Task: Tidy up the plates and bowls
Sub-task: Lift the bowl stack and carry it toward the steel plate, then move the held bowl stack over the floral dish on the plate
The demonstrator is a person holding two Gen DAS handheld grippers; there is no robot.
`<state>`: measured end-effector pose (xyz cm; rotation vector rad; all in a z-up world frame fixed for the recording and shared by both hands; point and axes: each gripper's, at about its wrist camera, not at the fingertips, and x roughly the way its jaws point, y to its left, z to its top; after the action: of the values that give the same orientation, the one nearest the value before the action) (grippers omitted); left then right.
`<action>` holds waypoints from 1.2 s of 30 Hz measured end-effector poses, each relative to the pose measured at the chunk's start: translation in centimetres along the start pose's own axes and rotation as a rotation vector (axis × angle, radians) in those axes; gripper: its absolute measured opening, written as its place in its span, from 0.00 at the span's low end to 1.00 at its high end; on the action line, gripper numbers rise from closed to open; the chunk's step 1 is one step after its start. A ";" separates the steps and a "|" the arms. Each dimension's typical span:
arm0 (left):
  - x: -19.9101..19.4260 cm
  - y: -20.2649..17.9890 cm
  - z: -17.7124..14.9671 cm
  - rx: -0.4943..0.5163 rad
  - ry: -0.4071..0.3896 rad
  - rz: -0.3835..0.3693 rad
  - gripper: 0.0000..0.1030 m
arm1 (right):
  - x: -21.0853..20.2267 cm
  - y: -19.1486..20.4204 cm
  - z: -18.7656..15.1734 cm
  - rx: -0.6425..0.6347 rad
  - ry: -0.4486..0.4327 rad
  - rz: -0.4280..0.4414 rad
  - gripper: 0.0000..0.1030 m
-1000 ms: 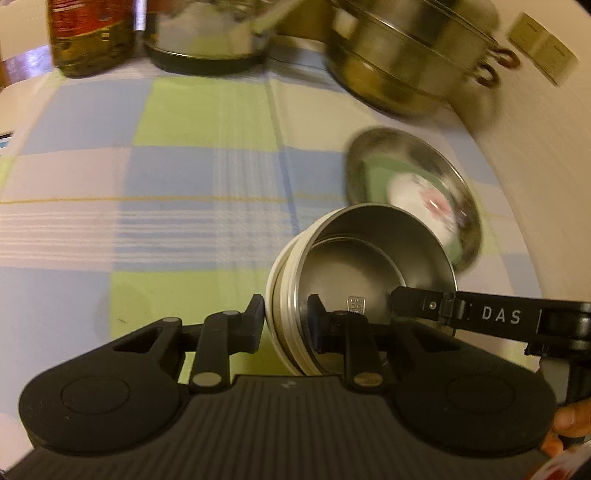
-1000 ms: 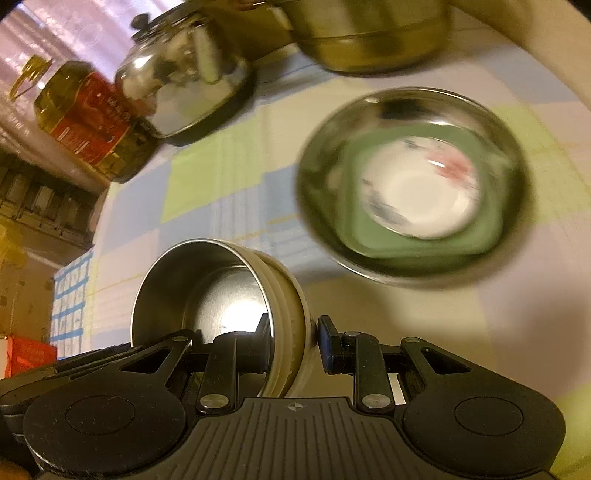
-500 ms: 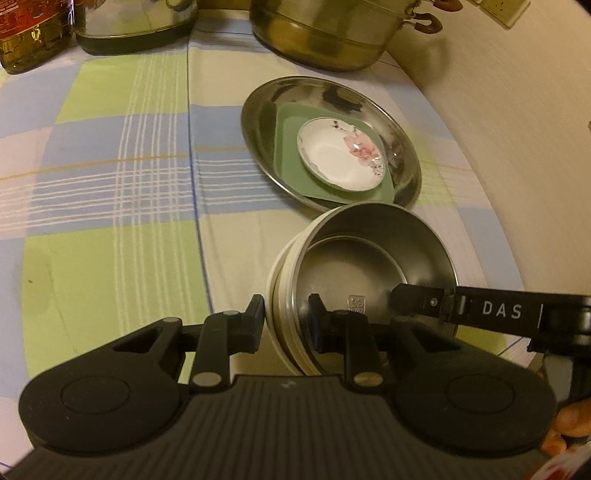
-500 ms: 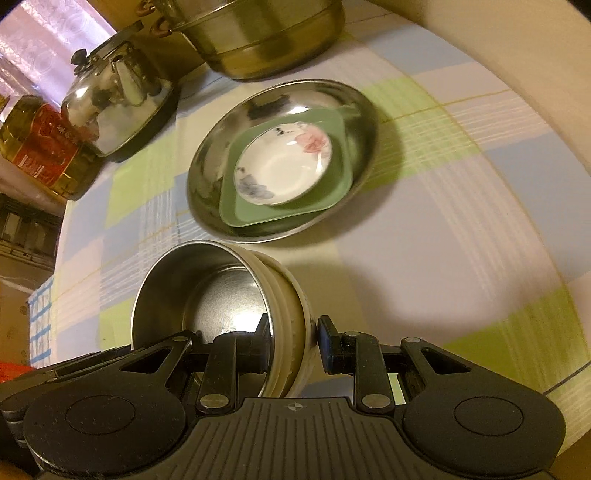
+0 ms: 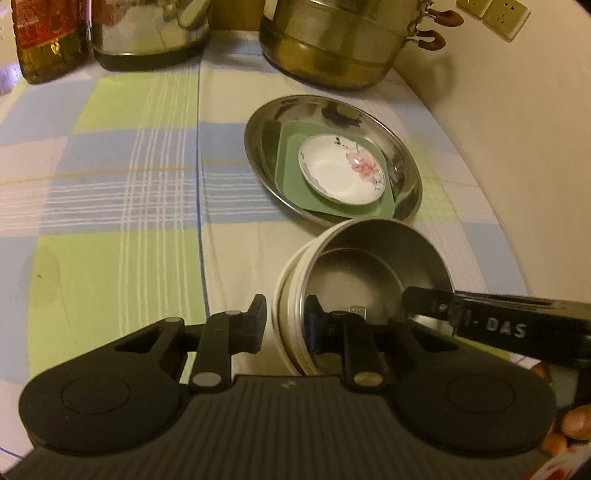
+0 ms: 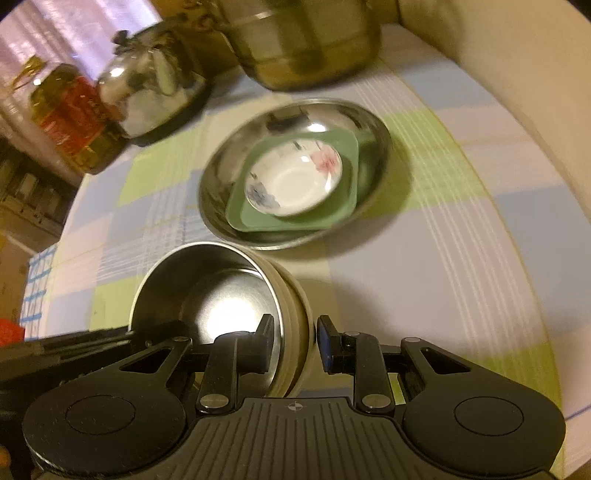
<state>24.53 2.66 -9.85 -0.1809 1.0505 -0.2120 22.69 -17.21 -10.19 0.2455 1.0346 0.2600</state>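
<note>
A steel bowl with a cream outer wall [image 5: 369,266] [image 6: 218,280] hangs between both grippers. My left gripper [image 5: 286,321] is shut on its left rim, one finger inside and one outside. My right gripper [image 6: 293,341] is shut on its right rim; its fingers also show in the left wrist view [image 5: 424,299]. Just beyond the bowl a round steel plate [image 5: 266,122] [image 6: 373,122] lies on the checked cloth. It holds a green square plate [image 5: 291,166] [image 6: 343,218] with a white flowered saucer [image 5: 341,173] [image 6: 291,181] on top.
A large steel pot [image 5: 332,40] [image 6: 303,40], a steel kettle [image 5: 147,33] [image 6: 151,96] and an oil bottle [image 5: 48,37] [image 6: 70,114] stand along the back. A cream wall [image 5: 517,147] curves along the right. The checked cloth [image 5: 110,184] stretches to the left.
Both grippers carried the bowl toward the stacked plates; its far rim is now just in front of the steel plate's near edge. The grip on the bowl is unchanged.
</note>
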 end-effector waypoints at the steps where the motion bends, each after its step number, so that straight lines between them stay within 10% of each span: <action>1: -0.1 0.0 0.0 -0.007 -0.003 0.002 0.19 | -0.3 0.1 0.0 -0.018 -0.011 0.004 0.25; 14: -1.5 -1.5 -1.0 0.006 -0.054 0.054 0.08 | -2.1 -1.2 0.2 -0.008 -0.066 0.108 0.10; 26: -1.6 -1.4 -0.1 -0.056 -0.036 0.075 0.07 | -1.0 -4.3 2.9 0.272 0.106 0.194 0.12; 36: -1.2 -1.2 -0.5 -0.061 -0.020 0.094 0.13 | -1.8 -1.3 1.8 0.037 0.041 0.078 0.19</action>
<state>23.42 1.78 -8.77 -0.1879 1.0433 -0.0934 23.48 -19.17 -8.23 0.3155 1.0721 0.3178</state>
